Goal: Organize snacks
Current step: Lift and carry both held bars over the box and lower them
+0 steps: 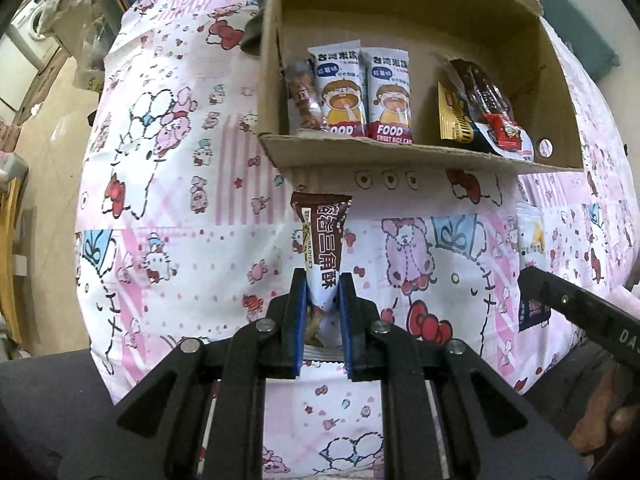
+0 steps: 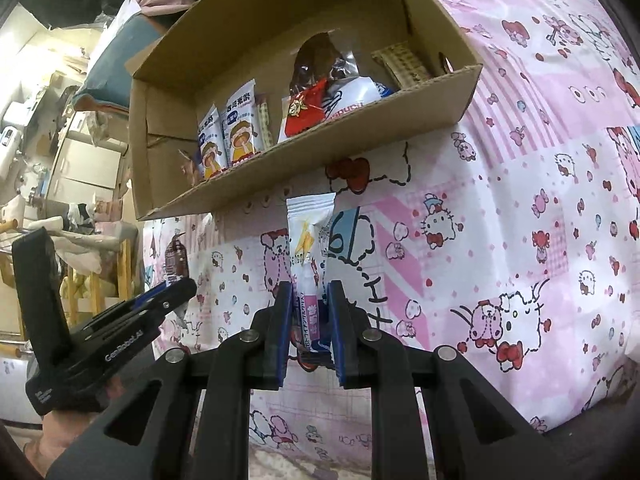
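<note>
A brown wafer packet point(image 1: 322, 248) is pinched by the left gripper point(image 1: 323, 292) and a white packet point(image 2: 310, 248), probably another wafer, by the right gripper point(image 2: 308, 300), both closed tight for sorting into the cardboard box point(image 1: 400, 152).

Both fisheye views evenly lit, soft indoor light, no hard shadows. Strong barrel distortion; black vignette in the corners. Centre sharp, print on the snack packets point(image 1: 368, 92) readable. Room background at 9 to 10 o'clock overexposed and soft. Cardboard box point(image 2: 168, 96) interior slightly shaded. Mild glare on foil wrappers.
</note>
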`<action>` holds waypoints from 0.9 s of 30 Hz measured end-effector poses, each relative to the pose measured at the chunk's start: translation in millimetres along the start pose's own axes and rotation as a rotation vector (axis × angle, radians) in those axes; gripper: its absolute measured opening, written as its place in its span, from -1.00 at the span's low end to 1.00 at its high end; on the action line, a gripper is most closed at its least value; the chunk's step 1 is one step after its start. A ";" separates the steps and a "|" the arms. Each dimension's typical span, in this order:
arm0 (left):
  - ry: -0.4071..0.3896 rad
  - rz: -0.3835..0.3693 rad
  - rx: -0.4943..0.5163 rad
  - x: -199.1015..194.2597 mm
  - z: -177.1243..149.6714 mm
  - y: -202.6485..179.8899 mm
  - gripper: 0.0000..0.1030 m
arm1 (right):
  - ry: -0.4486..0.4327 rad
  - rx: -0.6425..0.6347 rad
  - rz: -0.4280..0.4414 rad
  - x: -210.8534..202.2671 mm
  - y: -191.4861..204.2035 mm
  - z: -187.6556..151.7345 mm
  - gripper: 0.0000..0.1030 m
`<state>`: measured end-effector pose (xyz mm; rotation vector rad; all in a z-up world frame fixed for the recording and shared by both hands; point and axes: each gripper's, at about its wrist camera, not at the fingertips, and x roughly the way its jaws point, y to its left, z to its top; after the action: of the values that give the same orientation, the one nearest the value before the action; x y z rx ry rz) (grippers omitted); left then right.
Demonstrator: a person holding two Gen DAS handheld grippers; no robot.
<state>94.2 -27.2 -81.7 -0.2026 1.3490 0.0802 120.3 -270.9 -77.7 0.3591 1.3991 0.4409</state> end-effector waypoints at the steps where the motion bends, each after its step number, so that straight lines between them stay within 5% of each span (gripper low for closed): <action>1: -0.004 -0.001 -0.002 0.2 -1.1 -1.3 -0.77 | -0.001 -0.001 0.001 -0.5 0.4 -0.4 -0.64; 18: -0.131 -0.034 -0.019 -52.2 -11.8 21.9 -0.77 | -0.031 0.030 0.118 -33.8 0.4 -10.6 -0.64; 22: -0.182 -0.053 -0.006 -74.8 -10.6 21.2 -0.77 | -0.091 0.001 0.150 -59.2 6.7 -12.9 -0.64; 27: -0.284 -0.026 0.037 -95.8 1.2 15.2 -0.77 | -0.279 -0.034 0.198 -95.7 8.7 -2.4 -0.64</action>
<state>71.6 -6.4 10.3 -0.1702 1.0645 0.0594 106.3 -311.0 8.5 0.5146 1.0877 0.5535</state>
